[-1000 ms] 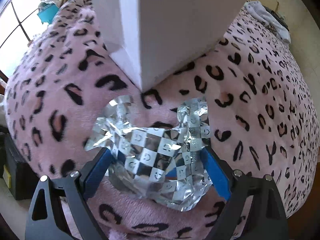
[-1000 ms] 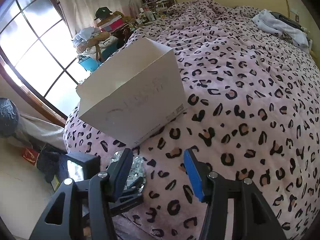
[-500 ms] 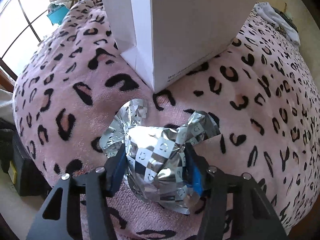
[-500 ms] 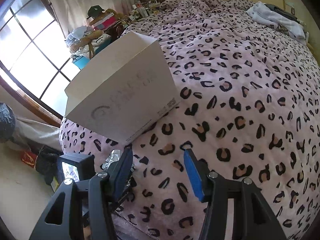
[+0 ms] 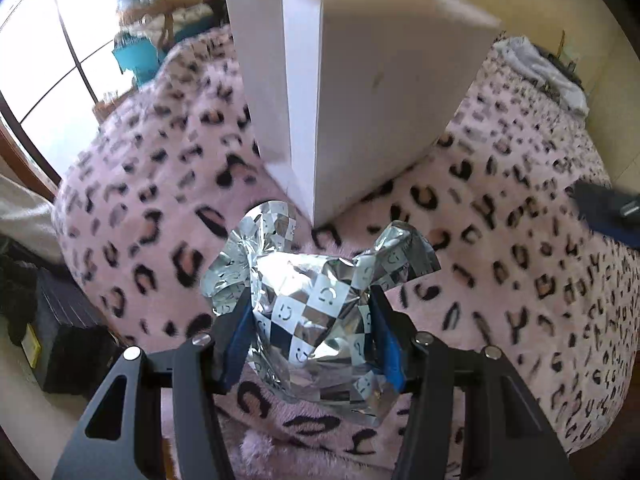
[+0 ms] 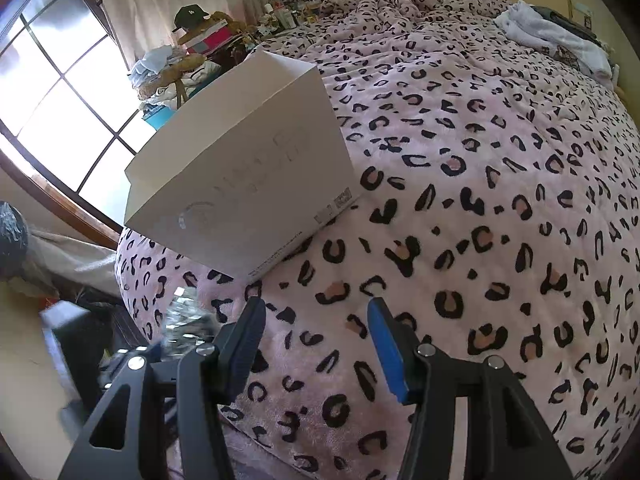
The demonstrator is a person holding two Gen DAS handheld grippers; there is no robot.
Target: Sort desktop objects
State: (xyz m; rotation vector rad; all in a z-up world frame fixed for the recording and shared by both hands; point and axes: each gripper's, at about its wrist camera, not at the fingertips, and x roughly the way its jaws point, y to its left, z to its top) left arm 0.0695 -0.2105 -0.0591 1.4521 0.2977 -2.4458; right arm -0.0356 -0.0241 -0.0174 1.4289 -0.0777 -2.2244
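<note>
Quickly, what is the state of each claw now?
Left claw: shut on the crinkled silver checkered foil bag.
Right claw: open, holding nothing.

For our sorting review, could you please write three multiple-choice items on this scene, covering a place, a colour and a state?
1. Where is the white box?
A. on the blanket
B. on the floor
C. on a shelf

2. What colour is the blanket?
A. plain blue
B. pink with dark spots
C. green striped

3. What is between the fingers of the left gripper?
A. nothing
B. a cap
C. the silver foil bag

Answers: 1 A, the box rests on the blanket. 2 B, pink fleece, leopard spots. 3 C, both pads press the crinkled bag.
</note>
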